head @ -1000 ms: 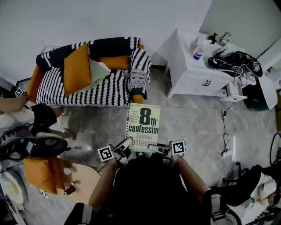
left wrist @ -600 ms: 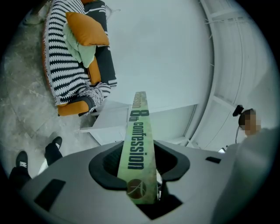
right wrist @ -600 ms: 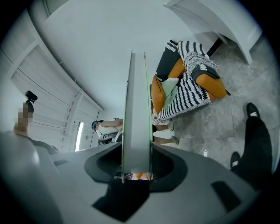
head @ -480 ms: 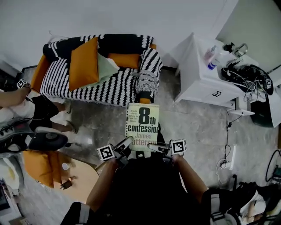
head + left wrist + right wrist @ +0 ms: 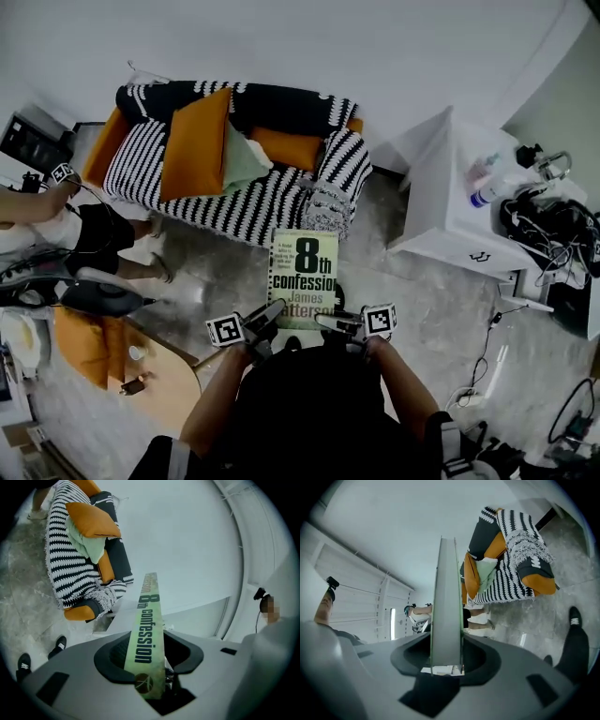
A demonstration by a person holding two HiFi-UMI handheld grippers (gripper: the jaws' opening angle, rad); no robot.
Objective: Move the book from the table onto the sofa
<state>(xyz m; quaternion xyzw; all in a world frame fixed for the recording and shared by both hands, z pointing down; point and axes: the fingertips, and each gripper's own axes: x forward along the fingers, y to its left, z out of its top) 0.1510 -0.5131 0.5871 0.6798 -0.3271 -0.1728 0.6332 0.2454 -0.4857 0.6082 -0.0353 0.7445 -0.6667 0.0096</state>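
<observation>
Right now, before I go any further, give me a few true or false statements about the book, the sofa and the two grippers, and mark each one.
1. The left gripper and the right gripper both grip the book. True.
2. The book lies on the sofa. False: it is held in the air in front of the sofa.
3. An orange cushion sits on the sofa. True.
4. The book's cover faces the floor. False: its title faces up.
</observation>
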